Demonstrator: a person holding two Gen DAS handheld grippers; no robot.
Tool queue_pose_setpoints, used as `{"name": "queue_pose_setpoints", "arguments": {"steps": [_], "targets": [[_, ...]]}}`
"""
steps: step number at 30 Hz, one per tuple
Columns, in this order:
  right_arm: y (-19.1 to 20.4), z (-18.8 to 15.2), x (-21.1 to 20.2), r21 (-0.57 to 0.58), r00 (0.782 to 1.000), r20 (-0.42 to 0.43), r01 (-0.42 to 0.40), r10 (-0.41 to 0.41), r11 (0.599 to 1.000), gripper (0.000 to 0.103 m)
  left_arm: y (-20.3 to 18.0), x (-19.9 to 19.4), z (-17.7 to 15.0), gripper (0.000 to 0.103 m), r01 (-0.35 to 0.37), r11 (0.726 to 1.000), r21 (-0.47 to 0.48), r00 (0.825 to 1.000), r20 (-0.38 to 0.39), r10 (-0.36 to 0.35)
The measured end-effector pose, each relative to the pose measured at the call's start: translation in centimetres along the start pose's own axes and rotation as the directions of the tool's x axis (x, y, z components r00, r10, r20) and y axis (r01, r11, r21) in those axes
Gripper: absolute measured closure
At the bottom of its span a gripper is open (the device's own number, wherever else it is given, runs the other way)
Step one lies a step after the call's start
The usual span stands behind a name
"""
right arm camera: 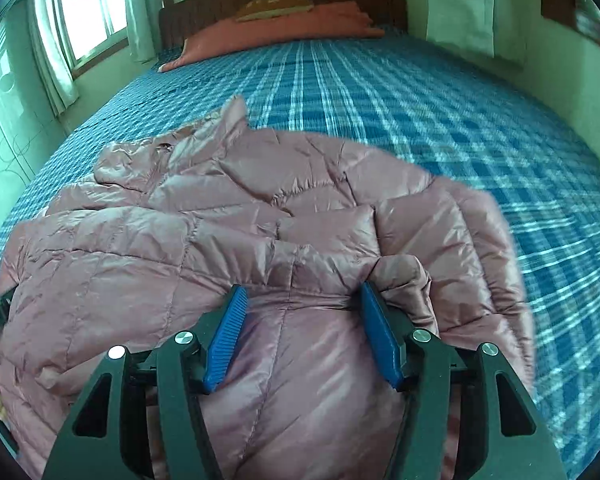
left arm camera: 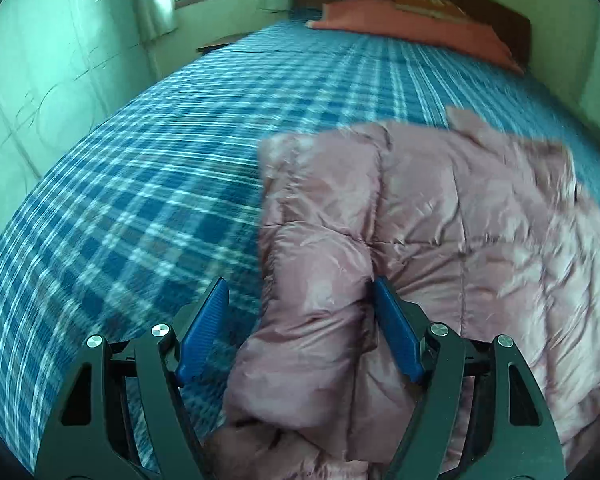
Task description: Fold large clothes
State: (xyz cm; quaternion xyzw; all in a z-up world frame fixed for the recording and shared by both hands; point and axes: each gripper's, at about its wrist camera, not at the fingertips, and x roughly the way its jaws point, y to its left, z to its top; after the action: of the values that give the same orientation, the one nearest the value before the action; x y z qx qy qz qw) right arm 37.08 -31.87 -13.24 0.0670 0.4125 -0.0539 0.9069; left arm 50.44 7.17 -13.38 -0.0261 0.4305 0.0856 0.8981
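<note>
Left gripper (left arm camera: 300, 292) straddles a padded roll of the pink puffer jacket (left arm camera: 440, 208), jaws apart, grip unclear. Right gripper (right arm camera: 302, 292) likewise spans bunched fabric. Jacket lies on the plaid bed (left arm camera: 140, 160).

Jacket (right arm camera: 228, 216): glossy dusty pink, quilted in stitched panels. Bedspread (left arm camera: 148, 184): blue plaid with white and pale blue stripes. Pillow (right arm camera: 276, 28): salmon-red, with a brown and yellow patterned cushion (right arm camera: 274, 7) on top. Headboard (right arm camera: 204, 8): dark brown. Curtains (right arm camera: 52, 52): pale green-white. Gripper pads (left arm camera: 204, 332): ribbed blue, on black frames.
</note>
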Motion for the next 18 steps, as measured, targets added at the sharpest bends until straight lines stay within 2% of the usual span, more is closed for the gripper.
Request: {"name": "queue_pose_setpoints", "arguments": {"steps": [3, 5, 7, 10, 14, 18], "targets": [[-0.2, -1.8, -1.8, -0.022, 0.999, 0.042, 0.021, -0.020, 1.000, 0.044, 1.1, -1.6, -0.4, 0.029, 0.000, 0.999, -0.041, 0.999, 0.045, 0.002], [-0.1, -2.7, -0.3, -0.053, 0.999, 0.004, 0.035, -0.034, 0.998, 0.043, 0.9, -0.1, -1.1, 0.028, -0.016, 1.000, -0.010, 1.000, -0.004, 0.016], [0.1, -2.6, 0.0, -0.065, 0.999, -0.005, 0.038, -0.038, 0.997, 0.042, 0.7, 0.9, -1.1, 0.025, 0.003, 1.000, -0.004, 1.000, -0.030, -0.003], [-0.5, -2.1, -2.2, -0.013, 1.000, 0.000, -0.027, 0.027, 1.000, 0.042, 1.4, -0.4, -0.9, 0.024, 0.009, 1.000, -0.023, 1.000, -0.026, -0.009], [-3.2, -4.1, -6.1, 0.038, 0.997, -0.013, -0.077, 0.077, 0.996, 0.037, 3.7, -3.3, -2.2, 0.024, 0.050, 0.999, -0.008, 0.999, -0.009, -0.050], [-8.8, -9.1, -9.9, 0.162, 0.992, -0.078, -0.084, 0.098, 0.983, 0.036, 7.8, -6.8, -5.9, 0.024, 0.098, 0.994, -0.051, 0.995, -0.025, -0.099]]}}
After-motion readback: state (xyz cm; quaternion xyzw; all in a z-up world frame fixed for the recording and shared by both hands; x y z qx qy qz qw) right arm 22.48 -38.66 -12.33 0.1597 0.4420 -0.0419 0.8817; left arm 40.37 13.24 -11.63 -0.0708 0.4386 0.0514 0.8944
